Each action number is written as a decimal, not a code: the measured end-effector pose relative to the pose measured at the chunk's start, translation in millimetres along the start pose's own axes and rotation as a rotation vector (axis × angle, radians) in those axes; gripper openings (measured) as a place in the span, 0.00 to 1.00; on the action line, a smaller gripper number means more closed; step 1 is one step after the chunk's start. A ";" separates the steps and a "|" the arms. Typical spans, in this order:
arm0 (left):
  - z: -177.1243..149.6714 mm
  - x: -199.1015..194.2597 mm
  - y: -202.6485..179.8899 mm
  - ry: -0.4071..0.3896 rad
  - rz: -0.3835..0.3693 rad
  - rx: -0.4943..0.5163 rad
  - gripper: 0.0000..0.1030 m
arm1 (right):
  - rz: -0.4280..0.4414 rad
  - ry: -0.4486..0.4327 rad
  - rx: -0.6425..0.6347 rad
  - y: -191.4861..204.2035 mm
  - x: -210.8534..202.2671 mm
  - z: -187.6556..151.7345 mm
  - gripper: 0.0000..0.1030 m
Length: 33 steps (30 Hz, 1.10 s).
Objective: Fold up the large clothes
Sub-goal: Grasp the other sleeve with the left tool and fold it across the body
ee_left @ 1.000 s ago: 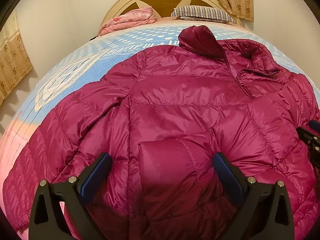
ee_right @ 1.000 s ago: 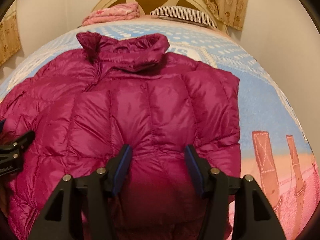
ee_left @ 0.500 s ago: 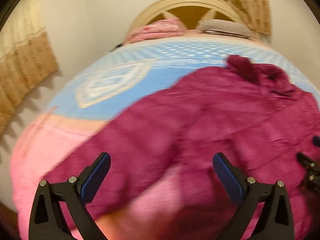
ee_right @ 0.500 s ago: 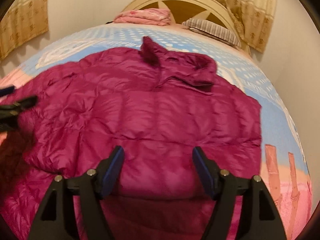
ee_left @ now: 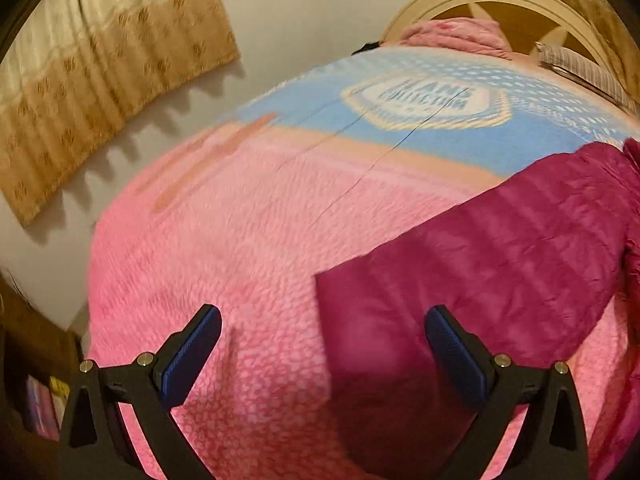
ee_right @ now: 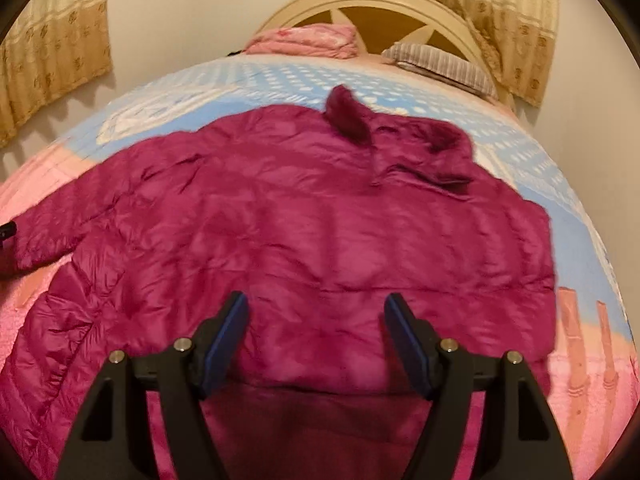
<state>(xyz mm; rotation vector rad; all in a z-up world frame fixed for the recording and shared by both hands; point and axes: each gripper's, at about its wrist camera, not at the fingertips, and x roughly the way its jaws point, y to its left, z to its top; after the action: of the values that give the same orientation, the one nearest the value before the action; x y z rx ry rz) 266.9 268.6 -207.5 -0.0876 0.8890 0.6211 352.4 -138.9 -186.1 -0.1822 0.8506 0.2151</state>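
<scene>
The jacket (ee_right: pixel 312 240) lay spread flat on the bed (ee_right: pixel 624 264), collar toward the headboard (ee_right: pixel 360 4), one sleeve stretched out to the left side. The right hand-held gripper (ee_right: pixel 316 336) hovered over the hem, its jaws having just been opening; they stood apart with nothing between them. The left hand-held gripper (ee_left: pixel 320 352) hung over the sleeve (ee_left: pixel 460 280) end and bare bedspread, jaws wide apart, gripping nothing.

Judgement: the garment appeared laid out and released, and the folding proper was at its start. The step in hand looked to be reaching for the outstretched sleeve. The next move would call for the left gripper to descend on the cuff, pinch the slippery quilted fabric firmly, and carry the sleeve across the body without dragging the rest askew.
</scene>
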 end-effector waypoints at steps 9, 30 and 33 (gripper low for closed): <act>7.3 6.8 -13.1 0.051 -0.104 -0.029 0.99 | -0.024 0.027 0.013 5.5 8.8 -12.6 0.72; 39.9 -96.0 -61.1 -0.185 -0.190 0.110 0.13 | -0.065 -0.026 0.028 -26.5 -37.2 -36.4 0.72; 45.7 -131.1 -90.9 -0.234 -0.269 0.162 0.08 | -0.076 -0.038 0.057 -42.7 -47.8 -40.0 0.72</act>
<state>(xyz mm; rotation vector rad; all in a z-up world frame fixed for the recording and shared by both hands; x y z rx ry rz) 286.7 146.9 -96.5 0.0123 0.6825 0.2997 304.0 -195.3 -172.5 -0.1559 0.8095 0.1227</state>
